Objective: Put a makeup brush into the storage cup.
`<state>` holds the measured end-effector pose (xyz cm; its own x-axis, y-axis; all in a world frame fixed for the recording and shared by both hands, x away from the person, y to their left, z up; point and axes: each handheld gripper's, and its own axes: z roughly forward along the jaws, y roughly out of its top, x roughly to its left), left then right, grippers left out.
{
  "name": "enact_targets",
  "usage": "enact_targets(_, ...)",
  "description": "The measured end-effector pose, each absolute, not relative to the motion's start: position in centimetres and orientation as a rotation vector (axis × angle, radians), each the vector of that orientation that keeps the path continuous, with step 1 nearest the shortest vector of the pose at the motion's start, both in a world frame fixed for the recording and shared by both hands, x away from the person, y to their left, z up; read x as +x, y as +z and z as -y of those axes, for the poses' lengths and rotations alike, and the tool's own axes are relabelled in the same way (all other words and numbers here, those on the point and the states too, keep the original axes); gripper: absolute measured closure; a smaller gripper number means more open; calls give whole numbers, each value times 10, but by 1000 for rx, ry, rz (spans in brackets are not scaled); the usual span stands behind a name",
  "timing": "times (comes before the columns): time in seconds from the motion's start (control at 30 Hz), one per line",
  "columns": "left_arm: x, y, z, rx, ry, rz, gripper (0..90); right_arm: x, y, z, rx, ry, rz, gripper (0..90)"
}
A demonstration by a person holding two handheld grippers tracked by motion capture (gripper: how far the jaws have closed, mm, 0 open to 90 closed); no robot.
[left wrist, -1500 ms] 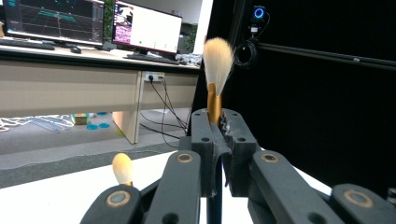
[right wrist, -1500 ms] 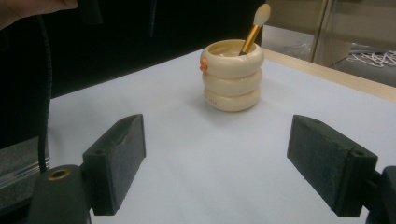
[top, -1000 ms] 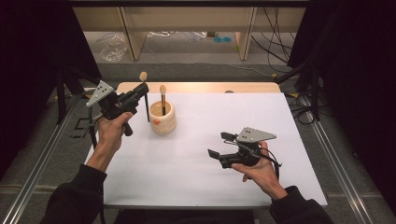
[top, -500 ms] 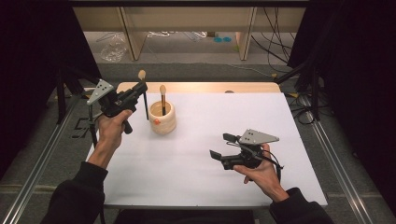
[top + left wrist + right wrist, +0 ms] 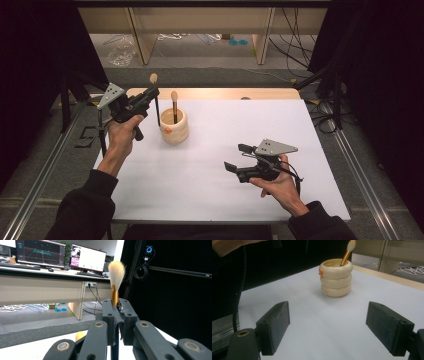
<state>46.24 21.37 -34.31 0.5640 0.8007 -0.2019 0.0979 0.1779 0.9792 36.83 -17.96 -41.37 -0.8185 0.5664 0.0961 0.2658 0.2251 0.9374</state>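
Item: makeup brush [image 5: 116, 277], pale bristle head, gold ferrule, dark slim handle. Location: clamped in the left tongs [image 5: 150, 95], held upright above the desk's [image 5: 310, 150] far left part, bristles uppermost, handle hanging below the jaws. In the left gripper view the two black jaws press together on the ferrule, with the bristle head standing clear above them.

Item: brush holder [image 5: 174, 127], cream, shaped as three stacked rings, small orange mark on its side. Location: standing upright on the white desk, just beside the held brush, on its right in the high view.

Item: second brush [image 5: 347, 252], gold handle, pale rounded tip. Location: inside the holder, leaning against its rim, tip uppermost.

Item: right tongs [image 5: 238, 159]. Location: held low over the desk's near right part, well apart from the holder and pointing toward it. State: jaws spread wide, nothing between them; the right gripper view shows bare desk between the two pads.

Item: left hand [image 5: 121, 131], wrapped around the left gripper's grip; dark sleeve behind it.
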Motion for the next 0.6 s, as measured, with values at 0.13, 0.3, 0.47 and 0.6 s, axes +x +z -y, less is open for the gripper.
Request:
enact_targets(0.13, 466, -341, -212, 1327, 621, -844, 845, 368, -414, 180, 779, 1626, -2235, 203)
enact_targets(0.3, 468, -339, -209, 1328, 617, -842, 845, 369, -414, 179, 780, 1640, -2232, 203)
enact_targets(0.47, 473, -341, -209, 1325, 627, -846, 845, 368, -414, 180, 783, 1627, -2243, 204)
enact_targets(0.6, 478, -343, -209, 1318, 636, -854, 845, 368, -414, 180, 789, 1630, -2248, 205)
